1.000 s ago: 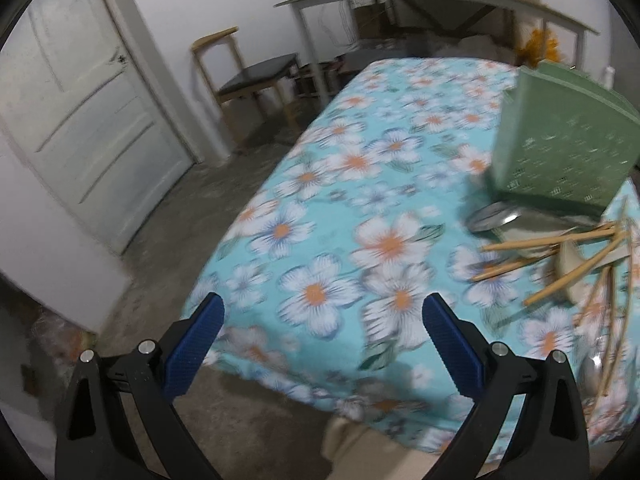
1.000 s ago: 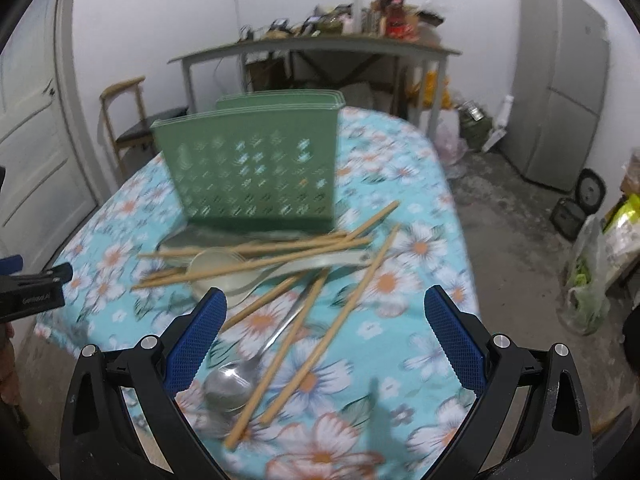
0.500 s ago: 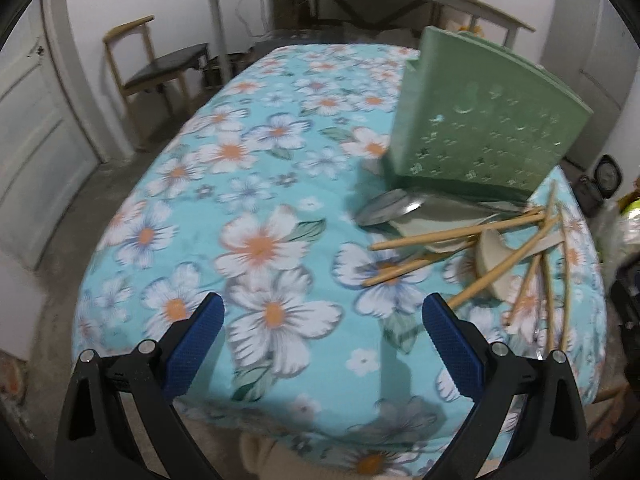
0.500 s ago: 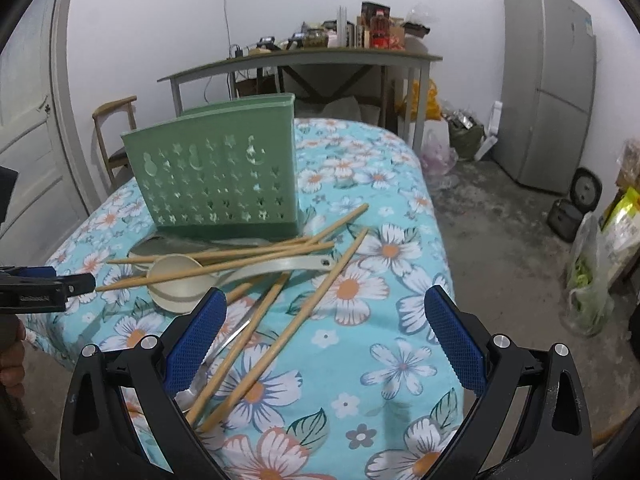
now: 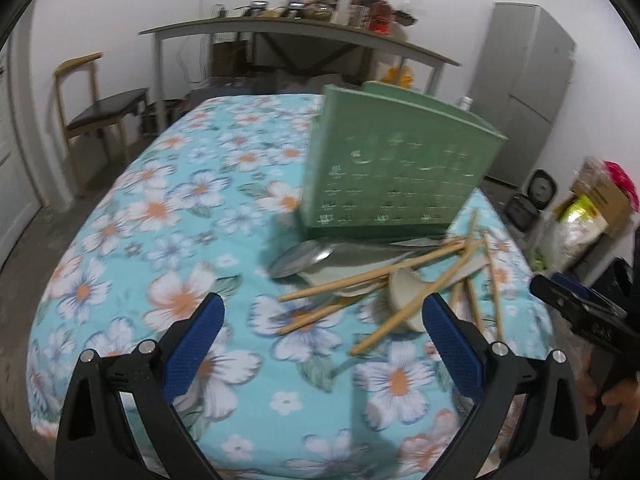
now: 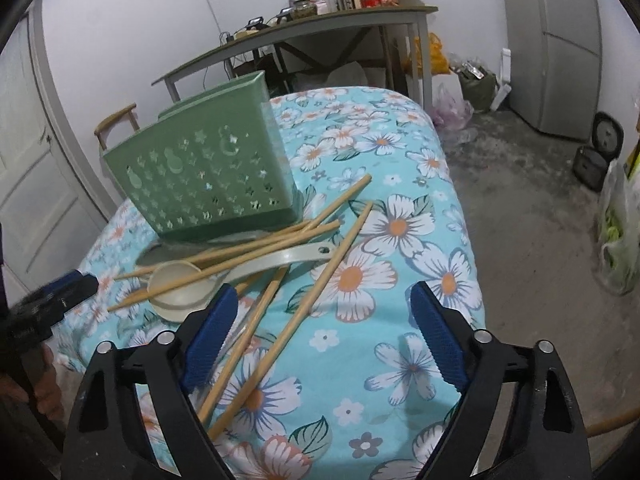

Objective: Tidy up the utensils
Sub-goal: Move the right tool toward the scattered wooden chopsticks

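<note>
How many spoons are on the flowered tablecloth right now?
2. A shiny metal spoon lies at the foot of the green perforated plastic basket; a cream plastic spoon lies under the crossed wooden chopsticks. Another may be hidden in the pile.

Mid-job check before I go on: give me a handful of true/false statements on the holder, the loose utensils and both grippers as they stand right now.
1. The green utensil holder stands upright on the floral tablecloth. True.
2. The chopsticks are already inside the holder. False: they lie scattered on the cloth in front of it.
3. The right gripper is clamped on a chopstick. False: its jaws have just been closing a little, but they stand apart and grip nothing.
4. A cream ladle lies among the chopsticks. True.
5. The left gripper is open and empty. True.
6. The metal spoon lies far from the holder. False: it lies at the holder's base.
</note>
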Motion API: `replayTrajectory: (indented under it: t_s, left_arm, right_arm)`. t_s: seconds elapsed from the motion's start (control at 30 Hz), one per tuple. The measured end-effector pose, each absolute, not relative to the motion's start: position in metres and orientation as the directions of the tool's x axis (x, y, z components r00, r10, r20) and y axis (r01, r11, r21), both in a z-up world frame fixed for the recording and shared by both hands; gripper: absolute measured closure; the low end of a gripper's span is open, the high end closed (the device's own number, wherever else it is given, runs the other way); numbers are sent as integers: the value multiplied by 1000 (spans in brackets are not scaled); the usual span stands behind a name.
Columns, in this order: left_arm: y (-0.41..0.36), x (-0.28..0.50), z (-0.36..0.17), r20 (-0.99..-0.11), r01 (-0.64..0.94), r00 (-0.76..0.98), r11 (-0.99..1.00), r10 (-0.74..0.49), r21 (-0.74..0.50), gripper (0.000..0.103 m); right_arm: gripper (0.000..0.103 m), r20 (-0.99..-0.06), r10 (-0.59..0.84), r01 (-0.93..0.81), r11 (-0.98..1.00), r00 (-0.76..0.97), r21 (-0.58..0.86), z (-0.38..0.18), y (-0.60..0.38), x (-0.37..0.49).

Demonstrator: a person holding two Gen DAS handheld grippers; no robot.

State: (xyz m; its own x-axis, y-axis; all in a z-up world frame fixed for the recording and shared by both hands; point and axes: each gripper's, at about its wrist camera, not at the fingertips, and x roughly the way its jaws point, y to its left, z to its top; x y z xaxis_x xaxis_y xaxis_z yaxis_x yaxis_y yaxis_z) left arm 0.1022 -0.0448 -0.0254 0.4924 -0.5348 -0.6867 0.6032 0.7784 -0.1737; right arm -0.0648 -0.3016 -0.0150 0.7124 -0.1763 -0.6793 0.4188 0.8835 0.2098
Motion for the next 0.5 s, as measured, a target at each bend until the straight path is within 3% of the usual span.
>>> replayTrajectory:
  t_s: [0.13, 0.23, 0.37, 0.5]
  left_arm:
    - [-48, 91, -21, -661, 652, 499, 745, -560, -139, 9]
    - [-48, 86, -26, -669, 665, 498, 738, -551, -113, 19]
    - [-47, 81, -34, -681, 676, 508, 734, -528, -64, 35]
    - [-44, 77, -36, -685, 680, 500, 730, -530, -70, 42]
  right_arm:
    - [35, -706, -76, 412, 853, 704, 320, -22, -310, -63]
    - [46, -725, -21, 418, 828, 689, 374, -30, -312, -62]
    - [48, -734, -29, 417, 838, 678, 352, -30, -306, -63]
    - [49, -719, -4, 345, 880, 695, 328, -19, -292, -68]
